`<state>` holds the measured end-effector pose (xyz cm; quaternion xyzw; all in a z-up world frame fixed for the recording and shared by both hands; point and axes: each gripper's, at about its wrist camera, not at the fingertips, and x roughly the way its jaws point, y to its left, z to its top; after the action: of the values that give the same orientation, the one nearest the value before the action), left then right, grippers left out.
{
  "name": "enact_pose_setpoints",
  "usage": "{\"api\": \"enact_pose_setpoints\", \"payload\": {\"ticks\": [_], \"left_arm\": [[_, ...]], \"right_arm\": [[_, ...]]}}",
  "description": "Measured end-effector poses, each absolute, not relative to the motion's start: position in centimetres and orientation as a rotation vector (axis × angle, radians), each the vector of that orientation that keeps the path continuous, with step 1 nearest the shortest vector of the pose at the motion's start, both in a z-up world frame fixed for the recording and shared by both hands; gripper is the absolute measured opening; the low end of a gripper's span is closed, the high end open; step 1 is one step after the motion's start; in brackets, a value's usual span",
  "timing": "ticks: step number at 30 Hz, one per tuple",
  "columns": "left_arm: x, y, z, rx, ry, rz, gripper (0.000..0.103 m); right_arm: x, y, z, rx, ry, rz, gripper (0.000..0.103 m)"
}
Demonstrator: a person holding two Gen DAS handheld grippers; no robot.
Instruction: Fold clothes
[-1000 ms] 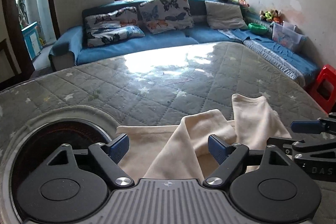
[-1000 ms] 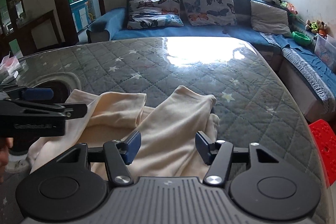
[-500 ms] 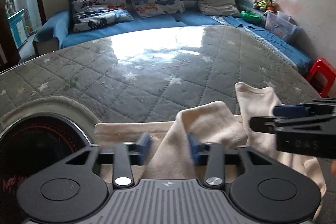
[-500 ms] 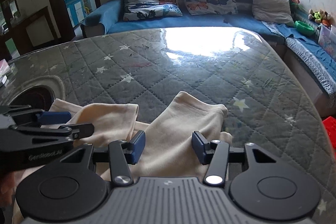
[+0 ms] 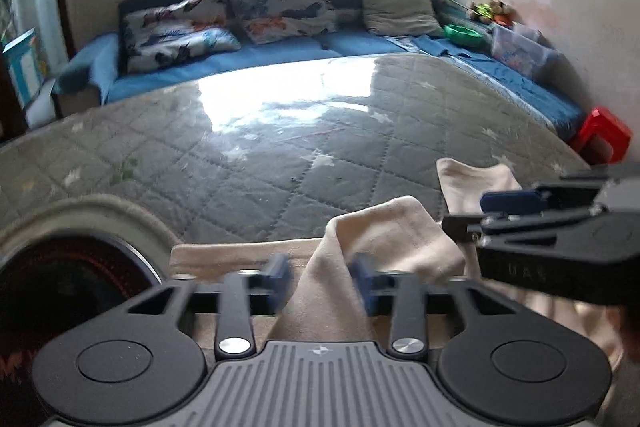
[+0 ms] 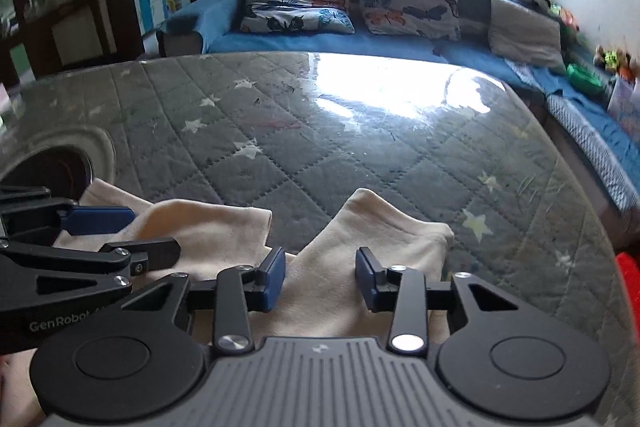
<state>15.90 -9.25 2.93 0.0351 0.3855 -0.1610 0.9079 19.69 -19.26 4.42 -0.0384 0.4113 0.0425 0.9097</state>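
Observation:
A cream garment (image 5: 384, 227) lies bunched at the near edge of a grey quilted table (image 5: 280, 167). In the left wrist view one raised fold of it stands between the blue pads of my left gripper (image 5: 320, 281), whose jaws are closing and pinch that fold. My right gripper (image 5: 476, 213) reaches in from the right beside the second fold. In the right wrist view the right gripper (image 6: 320, 277) straddles the other raised fold of the garment (image 6: 400, 239). Its jaws are closing, with a gap still showing at the left pad. The left gripper (image 6: 128, 237) sits at the left.
A round dark opening (image 5: 72, 275) is sunk into the table at the left, close to the garment. A blue sofa (image 5: 240, 67) with butterfly cushions runs behind the table and along the right wall. A red stool (image 5: 600, 135) stands at the table's right edge.
Both grippers have dropped closer to the garment and narrowed their jaws. The left went from wide open to pinching its fold. The right has slid in beside the left.

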Motion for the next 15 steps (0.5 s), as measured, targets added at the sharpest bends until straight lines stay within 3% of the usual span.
{"api": "enact_pose_setpoints", "payload": {"ticks": [2, 5, 15], "left_arm": [[15.8, -9.1, 3.0, 0.075, 0.794, -0.336, 0.009], [15.0, -8.2, 3.8, 0.065, 0.763, -0.313, 0.008], [9.8, -1.0, 7.6, -0.042, 0.638, -0.121, 0.007]], "right_arm": [[19.7, -19.2, 4.5, -0.087, 0.85, 0.077, 0.021], [19.4, -19.2, 4.9, -0.087, 0.849, 0.067, 0.01], [16.2, -20.1, 6.5, -0.117, 0.791, 0.012, 0.002]]}}
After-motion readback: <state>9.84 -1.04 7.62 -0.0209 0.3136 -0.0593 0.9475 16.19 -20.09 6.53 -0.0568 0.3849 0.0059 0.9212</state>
